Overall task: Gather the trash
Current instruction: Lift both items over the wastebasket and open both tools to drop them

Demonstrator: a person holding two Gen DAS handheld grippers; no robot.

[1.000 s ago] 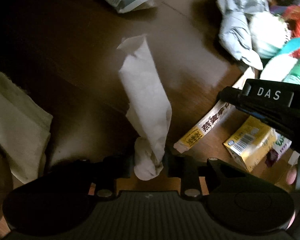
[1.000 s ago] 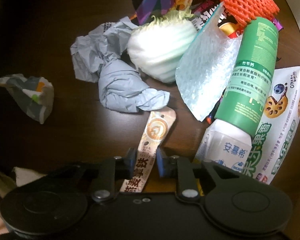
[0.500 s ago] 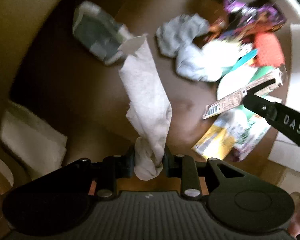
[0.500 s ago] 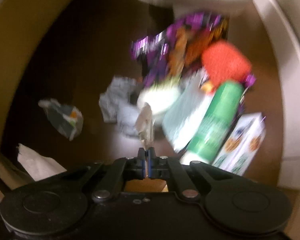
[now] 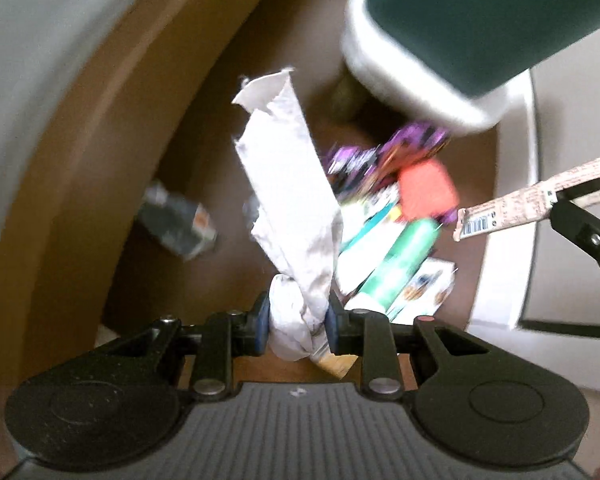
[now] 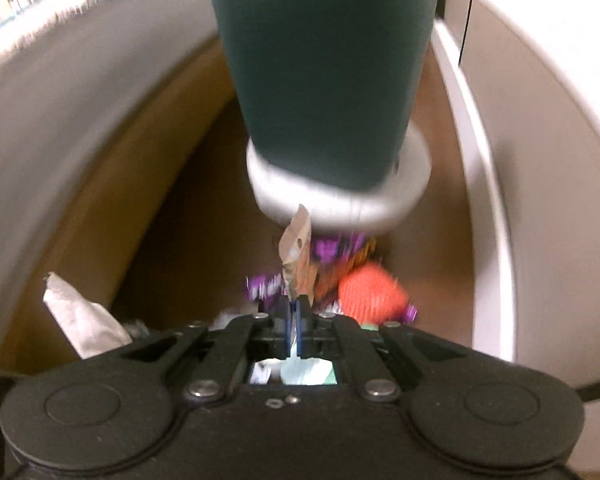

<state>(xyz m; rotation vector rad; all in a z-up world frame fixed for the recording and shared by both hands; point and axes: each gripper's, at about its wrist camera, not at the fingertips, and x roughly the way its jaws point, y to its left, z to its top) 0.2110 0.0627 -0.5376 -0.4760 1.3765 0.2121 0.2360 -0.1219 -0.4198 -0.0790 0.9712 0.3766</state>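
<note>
My left fingers (image 5: 296, 322) grip the knotted end of a crumpled white tissue (image 5: 288, 184), which extends ahead of them above the brown bench (image 5: 220, 140). Beyond and to the right of it lies blurred trash: a green bottle (image 5: 400, 264) and an orange net (image 5: 426, 190). My right fingers (image 6: 295, 312) are clamped on a narrow wrapper strip (image 6: 298, 258), which stands up ahead of them.

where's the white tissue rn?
The white tissue is clamped in the left gripper, lifted above the trash pile on the brown table; right-wrist view shows it lower left.
</note>
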